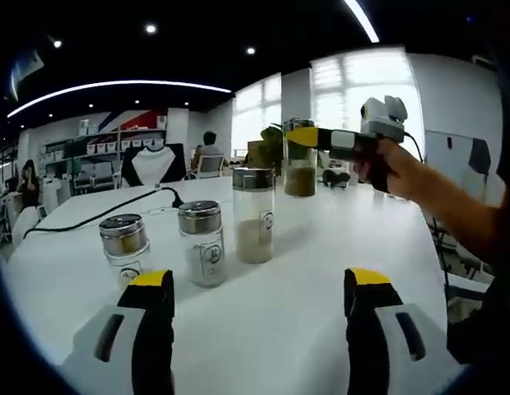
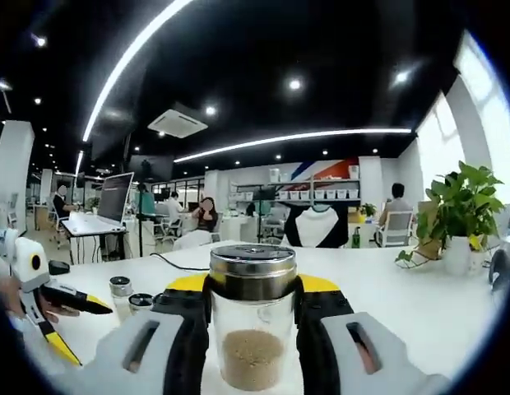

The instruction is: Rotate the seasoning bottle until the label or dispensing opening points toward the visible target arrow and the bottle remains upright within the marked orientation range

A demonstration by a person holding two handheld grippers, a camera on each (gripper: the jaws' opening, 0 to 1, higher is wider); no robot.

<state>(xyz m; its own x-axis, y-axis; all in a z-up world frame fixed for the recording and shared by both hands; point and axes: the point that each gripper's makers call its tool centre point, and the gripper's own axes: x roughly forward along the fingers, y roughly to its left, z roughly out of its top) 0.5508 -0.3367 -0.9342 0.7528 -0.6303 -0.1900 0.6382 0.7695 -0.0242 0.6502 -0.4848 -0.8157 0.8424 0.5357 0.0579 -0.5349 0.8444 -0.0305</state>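
The bottle (image 2: 252,325) is clamped in the right gripper (image 2: 252,329) and held upright above the table (image 1: 321,247), the left gripper (image 1: 259,317) is left open, but no arrow is seen, so the turning can't really be judged yet.

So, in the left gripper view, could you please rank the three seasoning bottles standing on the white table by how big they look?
1. Tall middle bottle, tan contents.
2 and 3. Short bottle with white contents and leftmost short bottle look alike; the leftmost is partly hidden by the left claw, so I won't rank them.
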